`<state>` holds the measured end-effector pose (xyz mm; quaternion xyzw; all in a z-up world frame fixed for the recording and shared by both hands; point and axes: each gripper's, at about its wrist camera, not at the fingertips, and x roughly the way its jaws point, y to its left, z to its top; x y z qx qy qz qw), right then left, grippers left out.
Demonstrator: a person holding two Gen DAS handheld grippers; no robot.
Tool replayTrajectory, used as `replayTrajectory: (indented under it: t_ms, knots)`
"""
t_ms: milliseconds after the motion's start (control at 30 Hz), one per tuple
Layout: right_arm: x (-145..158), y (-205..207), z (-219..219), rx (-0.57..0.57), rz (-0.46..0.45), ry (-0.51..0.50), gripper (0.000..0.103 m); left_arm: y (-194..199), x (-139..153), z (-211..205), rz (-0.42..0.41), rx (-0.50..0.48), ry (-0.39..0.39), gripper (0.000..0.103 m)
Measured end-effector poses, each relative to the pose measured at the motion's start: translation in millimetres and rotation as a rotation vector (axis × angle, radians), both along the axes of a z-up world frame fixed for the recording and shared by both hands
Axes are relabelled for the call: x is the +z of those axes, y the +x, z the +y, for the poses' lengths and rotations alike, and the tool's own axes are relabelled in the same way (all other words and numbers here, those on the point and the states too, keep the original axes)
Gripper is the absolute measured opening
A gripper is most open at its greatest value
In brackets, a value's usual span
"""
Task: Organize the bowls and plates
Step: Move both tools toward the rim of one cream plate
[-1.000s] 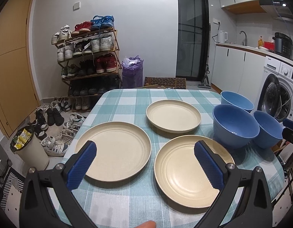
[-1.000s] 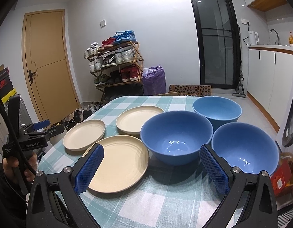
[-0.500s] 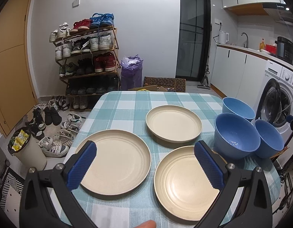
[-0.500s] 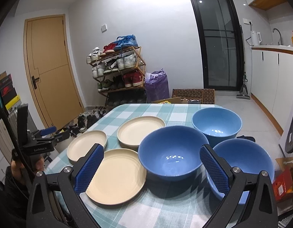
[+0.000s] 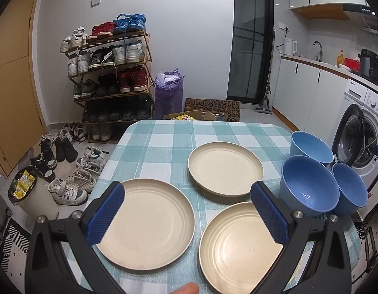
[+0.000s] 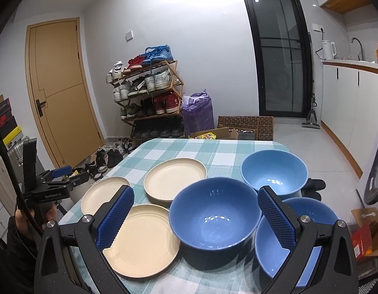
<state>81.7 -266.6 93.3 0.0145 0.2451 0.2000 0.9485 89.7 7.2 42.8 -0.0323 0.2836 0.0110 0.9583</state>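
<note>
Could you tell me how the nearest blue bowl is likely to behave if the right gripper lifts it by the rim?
The nearest blue bowl looks rigid, so it should hold its shape. Its glossy inside suggests a slippery rim; the right gripper, now open, may need a firm bite. Gripped on one side, its deep body would probably tilt.

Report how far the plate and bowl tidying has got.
Done: nothing stacked yet. Three plates, near left, near right and far, lie apart on the table; three bowls sit separately. In hand: nothing; left gripper and right gripper are open. Left: stack both sets.
</note>
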Motion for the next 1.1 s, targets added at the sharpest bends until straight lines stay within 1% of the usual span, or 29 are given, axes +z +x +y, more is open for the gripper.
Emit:
replayTrajectory:
  t_ms: [267, 400, 567, 667, 767, 900, 1100]
  knots:
    - [11.3, 14.8, 0.1, 0.001, 0.004, -0.002, 0.103, 17.2, 8.4, -0.4, 0.002, -0.016, -0.009, 0.103]
    - [20.2, 21.0, -1.9, -0.007, 0.004, -0.005, 0.103, 24.8, 13.6, -4.8, 0.001, -0.028, 0.004, 0.103]
    - [32.6, 32.2, -6.6, -0.016, 0.025, 0.001, 0.103, 33.7, 20.5, -8.8, -0.004, -0.034, 0.029, 0.103]
    - [40.3, 36.3, -7.0, -0.02, 0.014, -0.018, 0.103, 39.6, 23.1, -8.8, 0.001, -0.035, 0.036, 0.103]
    - [45.7, 45.5, -5.3, -0.013, 0.021, -0.031, 0.103, 46.5, 23.7, -7.9, 0.014, -0.03, 0.047, 0.103]
    - [48.8, 59.9, -0.7, 0.004, 0.04, -0.042, 0.103, 56.3, 23.6, -5.4, 0.027, -0.038, 0.041, 0.103]
    - [53.6, 82.3, 2.0, 0.006, 0.046, -0.029, 0.103, 71.7, 23.0, -0.7, 0.045, -0.062, 0.015, 0.103]
